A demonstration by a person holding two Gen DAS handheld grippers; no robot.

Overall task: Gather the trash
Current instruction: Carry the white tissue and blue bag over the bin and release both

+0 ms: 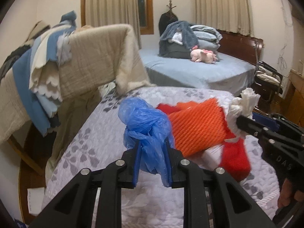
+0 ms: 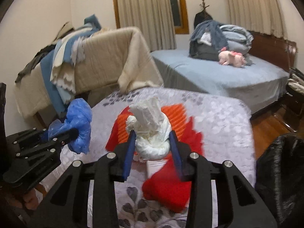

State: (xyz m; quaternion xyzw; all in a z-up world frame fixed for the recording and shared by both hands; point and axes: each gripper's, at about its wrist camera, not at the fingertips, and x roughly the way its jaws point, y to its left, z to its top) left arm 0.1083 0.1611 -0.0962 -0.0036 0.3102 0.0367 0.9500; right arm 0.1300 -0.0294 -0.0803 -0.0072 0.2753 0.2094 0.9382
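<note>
My left gripper (image 1: 153, 148) is shut on a crumpled blue plastic bag (image 1: 144, 121) and holds it above the patterned bedspread (image 1: 91, 146). It also shows at the left of the right wrist view (image 2: 76, 131), with the blue plastic bag (image 2: 77, 121) in it. My right gripper (image 2: 152, 138) is shut on a wad of white plastic (image 2: 150, 131), raised over the bed. It shows at the right of the left wrist view (image 1: 240, 125), holding the white plastic wad (image 1: 241, 106). An orange foam net (image 1: 197, 125) and a red cloth (image 1: 235, 159) lie on the bedspread below.
A black trash bag (image 2: 281, 171) stands at the right of the bed. A blanket-draped rack (image 1: 91, 60) is at the left. A second bed (image 1: 199, 70) with folded bedding and a pink plush toy is behind. Wooden floor (image 2: 266, 131) lies between the beds.
</note>
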